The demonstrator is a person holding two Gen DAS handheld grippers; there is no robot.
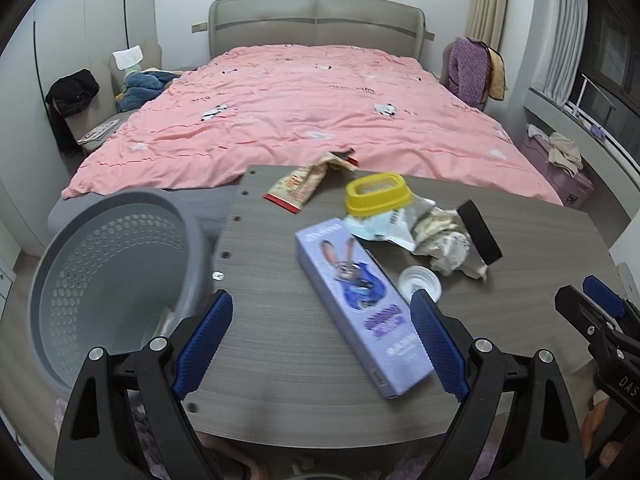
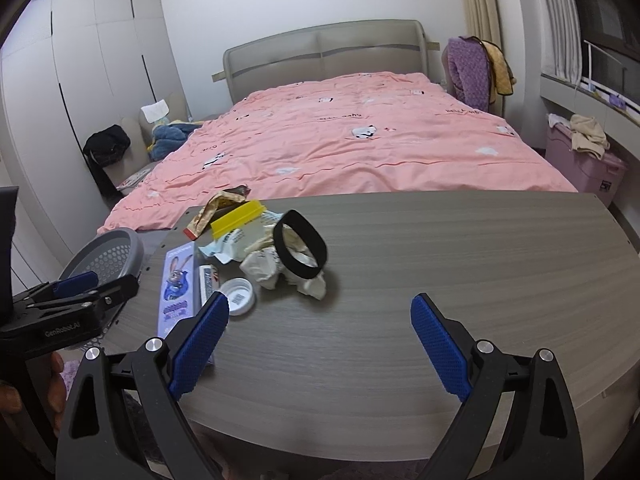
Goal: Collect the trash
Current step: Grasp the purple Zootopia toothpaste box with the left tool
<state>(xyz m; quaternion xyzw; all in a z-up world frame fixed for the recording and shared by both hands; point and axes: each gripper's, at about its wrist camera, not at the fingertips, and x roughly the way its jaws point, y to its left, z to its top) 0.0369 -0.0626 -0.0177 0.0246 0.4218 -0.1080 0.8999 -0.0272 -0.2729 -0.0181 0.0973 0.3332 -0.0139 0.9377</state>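
While your left gripper (image 1: 322, 344) is spreading its blue-padded fingers (image 1: 204, 344) wide and empty around the long lilac cartoon-rabbit carton (image 1: 356, 304), your right gripper (image 2: 320, 348) is gaping too over the grey wood-grain surface (image 2: 440, 280); crumpled wrappers (image 2: 264, 264) are lying beyond, beside the grey perforated bin (image 1: 112, 276).

Your left black plastic two-finger gripper (image 1: 321, 344) carries blue, diamond-textured finger pads (image 1: 204, 344) and round silver screws (image 1: 159, 343) at its pivots. Your right black plastic gripper (image 2: 320, 346) matches; white "GenRobot.AI" lettering marks the left one's side.
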